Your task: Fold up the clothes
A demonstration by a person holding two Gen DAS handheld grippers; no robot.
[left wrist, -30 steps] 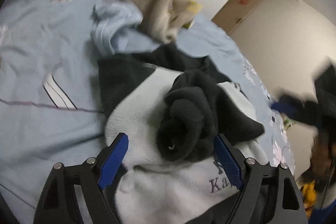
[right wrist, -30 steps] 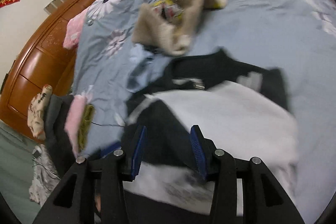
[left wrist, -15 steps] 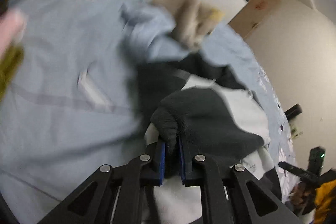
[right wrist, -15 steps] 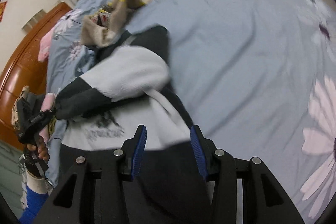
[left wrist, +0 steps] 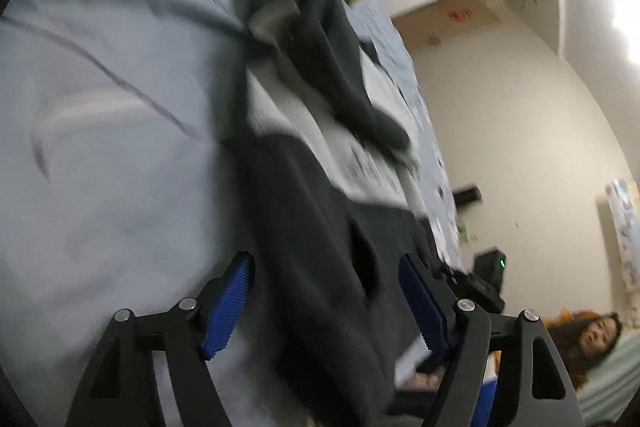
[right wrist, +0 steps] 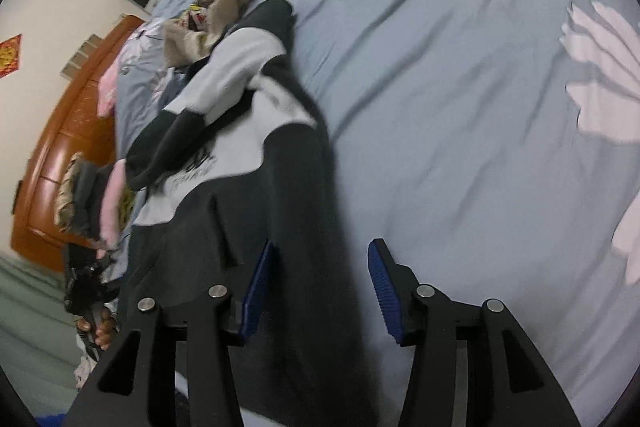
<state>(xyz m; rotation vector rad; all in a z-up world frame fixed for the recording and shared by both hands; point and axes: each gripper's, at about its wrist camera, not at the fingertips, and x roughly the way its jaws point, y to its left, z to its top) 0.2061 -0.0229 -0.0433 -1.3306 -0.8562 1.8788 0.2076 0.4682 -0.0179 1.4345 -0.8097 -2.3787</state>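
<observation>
Sweatshirt [right wrist: 240, 163] hem lies between right gripper's [right wrist: 316, 291] spread jaws on bedspread [right wrist: 460, 107]

Soft, even indoor light, with a bright glare patch high on the wall [left wrist: 624, 23] in the left wrist view. That view is heavily motion-smeared across the dark-and-white garment [left wrist: 320, 155]; the right wrist view is sharper. Both bend strongly at the black circular edges, and shadows on the bedspread [right wrist: 460, 115] are faint.

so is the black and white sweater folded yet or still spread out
Partly folded: one dark sleeve lies across the white chest of the sweater, but the body stretches long across the bedsheet.
</observation>
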